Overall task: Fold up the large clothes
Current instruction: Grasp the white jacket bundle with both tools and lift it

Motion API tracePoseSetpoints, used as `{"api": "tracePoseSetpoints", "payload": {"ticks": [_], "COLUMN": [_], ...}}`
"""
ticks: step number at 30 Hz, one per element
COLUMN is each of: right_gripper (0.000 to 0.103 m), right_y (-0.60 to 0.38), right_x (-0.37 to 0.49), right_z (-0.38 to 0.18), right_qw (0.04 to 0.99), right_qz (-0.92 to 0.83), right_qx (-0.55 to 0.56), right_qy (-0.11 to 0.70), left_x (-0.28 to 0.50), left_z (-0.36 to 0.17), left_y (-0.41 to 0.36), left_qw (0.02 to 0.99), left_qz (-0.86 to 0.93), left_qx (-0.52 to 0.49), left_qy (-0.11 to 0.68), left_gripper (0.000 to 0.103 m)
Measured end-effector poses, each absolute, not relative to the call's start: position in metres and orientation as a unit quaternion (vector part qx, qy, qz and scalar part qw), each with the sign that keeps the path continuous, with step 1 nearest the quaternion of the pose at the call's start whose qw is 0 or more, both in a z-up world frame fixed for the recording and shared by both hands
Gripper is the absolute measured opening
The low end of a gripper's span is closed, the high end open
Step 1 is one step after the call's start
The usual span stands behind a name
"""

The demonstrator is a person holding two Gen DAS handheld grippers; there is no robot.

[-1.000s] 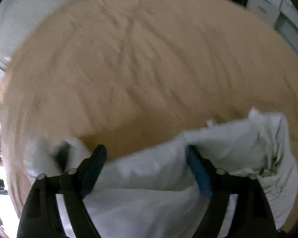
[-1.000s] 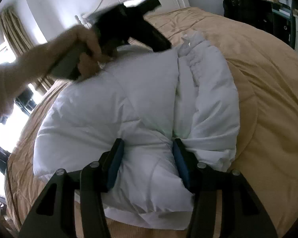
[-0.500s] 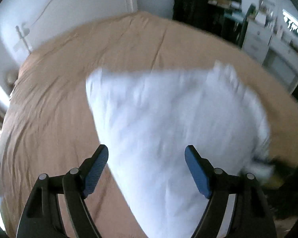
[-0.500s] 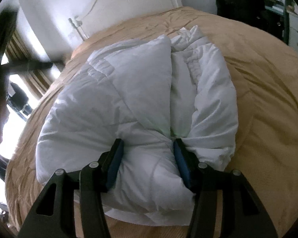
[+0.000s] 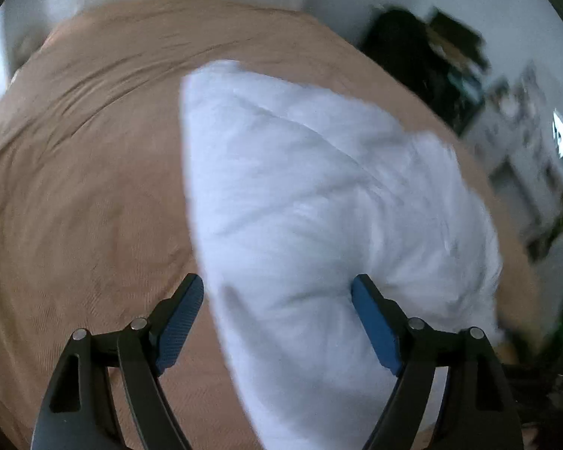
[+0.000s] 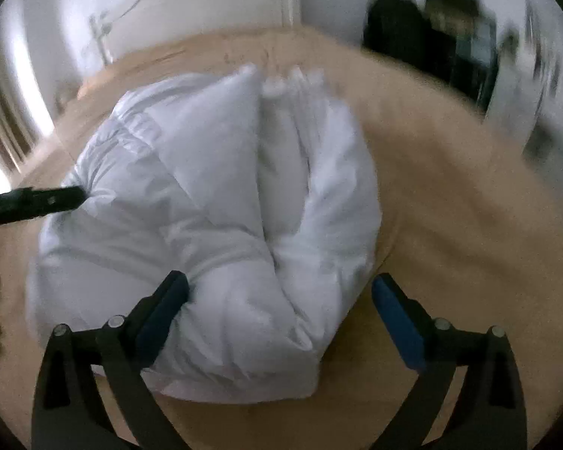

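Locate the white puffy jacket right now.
White puffy jacket lies bundled on the tan bedspread, centre-left in the right wrist view, below the white headboard; both open grippers hover at its near edge.

Your left gripper [image 5: 277,300] and your right gripper [image 6: 279,300] look alike: matte black angular arms with slotted cut-outs at 7 and 5 o'clock, two round silver screws on each arm, and ribbed blue pads [image 5: 179,323] lining the inner finger faces.

R gripper [image 6: 279,296] let go of white jacket [image 6: 214,225], fingers [image 6: 398,322] now spread; L gripper [image 5: 277,300] backed off.
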State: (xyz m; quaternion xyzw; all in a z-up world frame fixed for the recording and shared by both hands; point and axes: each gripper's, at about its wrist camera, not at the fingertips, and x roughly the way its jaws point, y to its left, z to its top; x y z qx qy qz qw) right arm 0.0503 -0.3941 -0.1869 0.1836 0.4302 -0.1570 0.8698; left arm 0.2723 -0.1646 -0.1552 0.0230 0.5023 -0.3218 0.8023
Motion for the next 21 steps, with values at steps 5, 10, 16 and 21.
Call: {"api": "tracePoseSetpoints", "payload": {"ticks": [5, 10, 16, 21], "right_gripper": [0.103, 0.103, 0.103, 0.082], "right_y": [-0.45, -0.457, -0.457, -0.454], "right_x": [0.041, 0.046, 0.066, 0.077], "right_z": [-0.245, -0.261, -0.261, -0.241], "right_qw": [0.767, 0.745, 0.75, 0.77], "right_qz": [-0.036, 0.018, 0.035, 0.04], "right_qx": [0.469, 0.51, 0.501, 0.479], "right_qy": [0.437, 0.429, 0.43, 0.419], "left_x": [0.337, 0.383, 0.426, 0.432], "left_z": [-0.189, -0.244, -0.283, -0.261], "left_y": [-0.114, -0.142, -0.203, -0.223], "left_qw": [0.738, 0.634, 0.555, 0.576], "left_qz": [-0.323, -0.387, -0.425, -0.437], "left_qx": [-0.14, -0.253, -0.3, -0.263], "left_qy": [0.575, 0.62, 0.649, 0.639], "left_gripper": [0.096, 0.097, 0.103, 0.084]}}
